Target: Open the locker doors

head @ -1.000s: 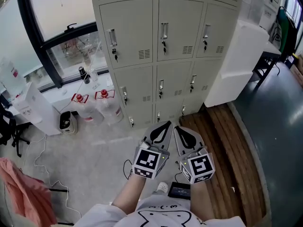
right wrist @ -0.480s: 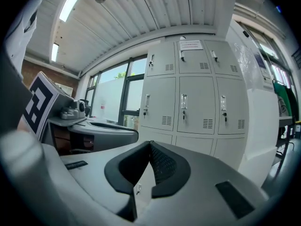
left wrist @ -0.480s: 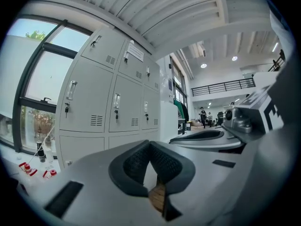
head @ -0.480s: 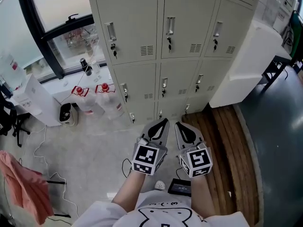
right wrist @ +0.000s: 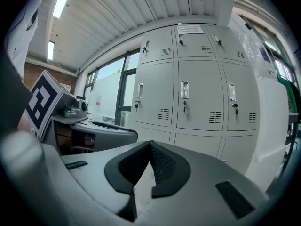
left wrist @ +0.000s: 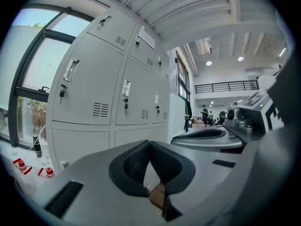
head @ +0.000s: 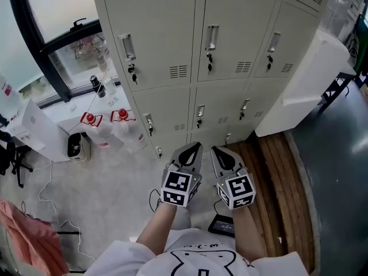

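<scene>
locker doors (head: pixel 152 36): all closed; grey steel bank straight ahead of us, beside the window.
change: we've stepped closer; bank fills more of the head view than a second ago.
left hand-held gripper (head: pixel 194 149): clenched, empty, well short of the doors.
right hand-held gripper (head: pixel 217 153): clenched, empty, just beside the left.
meaning: we judge approach only, no door touched.
look: vertical handles (head: pixel 211 37), keys (head: pixel 133 73) in locks, vent slots.

Left gripper (head: pixel 194 148), right gripper (head: pixel 217 152): grey tapered shells, black pads, marker cubes (head: pixel 177 189) black-on-white. White shirt (head: pixel 201 259), black line print, possibly cartoon.
</scene>
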`<action>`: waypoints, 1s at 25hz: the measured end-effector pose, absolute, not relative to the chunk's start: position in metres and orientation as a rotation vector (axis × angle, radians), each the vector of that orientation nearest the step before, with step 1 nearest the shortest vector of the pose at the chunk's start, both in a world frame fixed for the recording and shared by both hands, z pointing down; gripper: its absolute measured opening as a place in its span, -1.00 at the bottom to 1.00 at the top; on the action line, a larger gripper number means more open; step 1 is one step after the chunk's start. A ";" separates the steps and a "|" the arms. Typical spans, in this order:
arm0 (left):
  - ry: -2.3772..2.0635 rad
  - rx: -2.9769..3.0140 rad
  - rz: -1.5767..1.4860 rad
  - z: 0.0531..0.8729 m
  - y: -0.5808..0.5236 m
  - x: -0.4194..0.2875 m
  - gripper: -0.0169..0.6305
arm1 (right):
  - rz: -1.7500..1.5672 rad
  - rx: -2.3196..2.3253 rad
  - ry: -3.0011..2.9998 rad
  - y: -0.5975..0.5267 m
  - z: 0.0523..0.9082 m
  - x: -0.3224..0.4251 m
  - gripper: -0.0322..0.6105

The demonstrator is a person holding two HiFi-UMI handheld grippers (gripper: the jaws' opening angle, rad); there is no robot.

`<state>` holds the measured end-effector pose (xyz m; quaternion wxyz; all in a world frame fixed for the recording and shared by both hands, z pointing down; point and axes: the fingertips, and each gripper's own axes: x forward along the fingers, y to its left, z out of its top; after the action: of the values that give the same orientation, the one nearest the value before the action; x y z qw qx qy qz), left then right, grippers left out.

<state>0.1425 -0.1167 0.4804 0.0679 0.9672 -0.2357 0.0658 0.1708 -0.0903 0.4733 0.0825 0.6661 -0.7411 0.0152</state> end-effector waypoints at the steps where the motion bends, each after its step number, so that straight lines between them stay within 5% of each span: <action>1: -0.704 2.909 0.207 0.484 -0.129 0.147 -0.96 | 0.046 1.994 -2.216 -0.102 0.476 0.176 -0.84; 21: -0.558 2.871 0.381 0.545 -0.271 0.196 -0.96 | 0.451 1.933 -2.048 -0.274 0.600 0.248 -0.83; 25: -0.562 2.864 0.392 0.550 -0.277 0.195 -0.96 | 0.521 1.885 -2.025 -0.294 0.627 0.254 -0.66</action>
<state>0.1950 -0.2771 0.5498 0.0984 0.9678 -0.1900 0.1325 0.2543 -0.2939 0.6272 0.1624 0.6608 -0.7097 0.1826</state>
